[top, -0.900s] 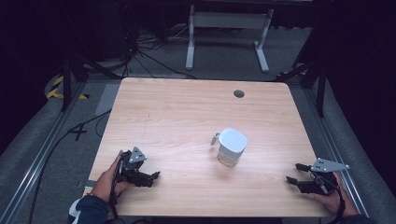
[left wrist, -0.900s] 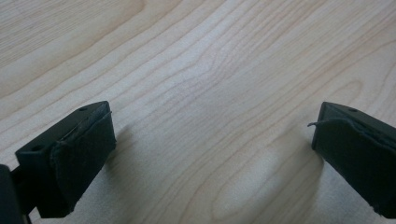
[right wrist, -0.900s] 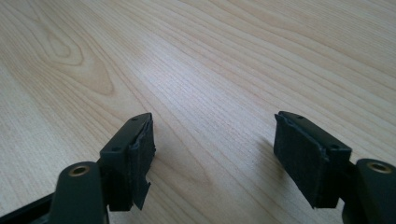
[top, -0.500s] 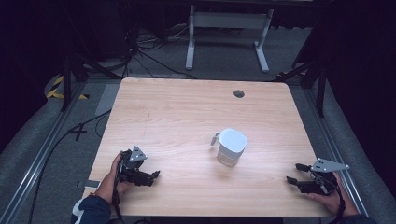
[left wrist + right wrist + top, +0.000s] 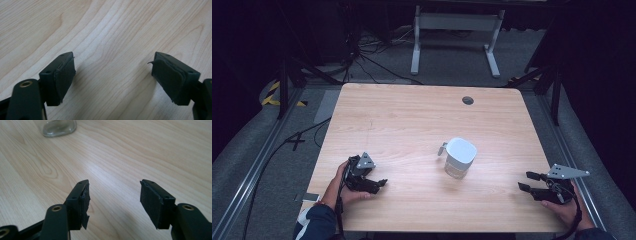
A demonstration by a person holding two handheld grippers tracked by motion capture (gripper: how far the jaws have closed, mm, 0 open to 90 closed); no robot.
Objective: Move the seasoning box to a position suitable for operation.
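Left gripper (image 5: 381, 183): jaws spread wide, nothing between the pads, bare wooden table (image 5: 412, 115) beneath. Right gripper (image 5: 526, 181): jaws likewise wide apart and empty; both rest low at the near edge.

Jar (image 5: 459, 158): clear glass body, rounded-square white lid, small grey tab sticking out at the lid's edge. Stands upright, long axis vertical, lid up; tab points toward the left gripper's side. It sits ahead of and between the two grippers, well apart from both, nearer the right. In the right gripper view its glass base (image 5: 59, 127) lies far beyond the jaw tips, off to their left.
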